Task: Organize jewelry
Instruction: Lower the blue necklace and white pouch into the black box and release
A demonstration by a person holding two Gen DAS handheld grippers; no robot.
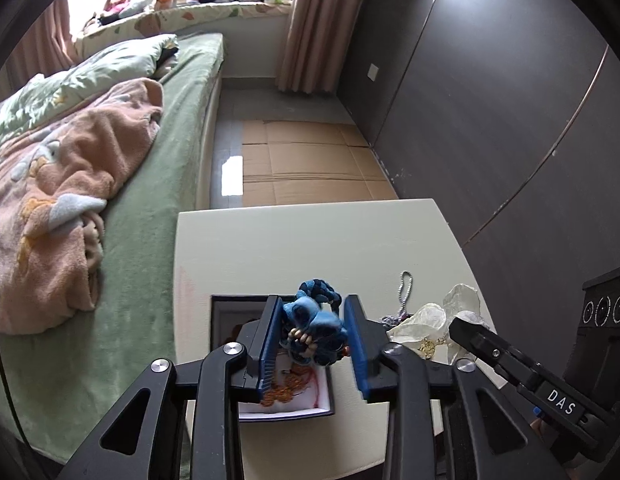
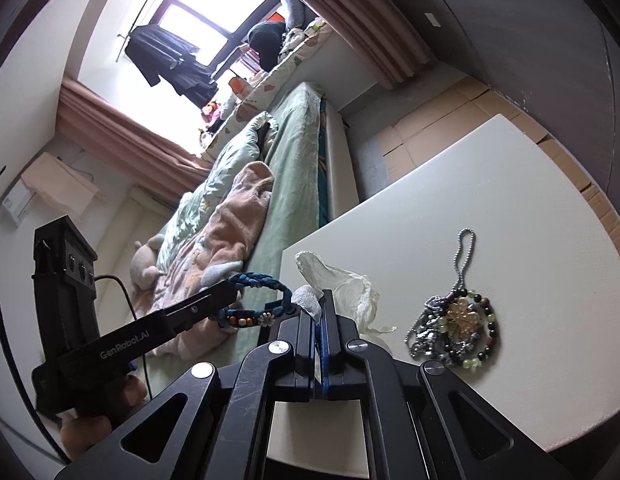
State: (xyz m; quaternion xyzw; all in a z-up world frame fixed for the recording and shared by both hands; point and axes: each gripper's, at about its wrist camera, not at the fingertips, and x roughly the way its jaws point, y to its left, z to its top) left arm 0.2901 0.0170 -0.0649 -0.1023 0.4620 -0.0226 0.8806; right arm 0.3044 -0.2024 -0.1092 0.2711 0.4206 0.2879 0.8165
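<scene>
Your left gripper (image 1: pixel 311 332) hangs over the open jewelry box (image 1: pixel 286 400) on the white table (image 1: pixel 310 240). The blue braided bracelet (image 1: pixel 315 320) sits between its parted blue pads (image 1: pixel 270 336), but contact cannot be told. In the right wrist view the bracelet is draped at that gripper's tip, above the bed (image 2: pixel 286 168). Your right gripper (image 2: pixel 318 308) is clenched on the white mesh pouch (image 2: pixel 341 284), which trails onto the table. The remaining jewelry pile (image 2: pixel 453 328), beads, silver chain and a gold pendant, lies just beside the pouch.
</scene>
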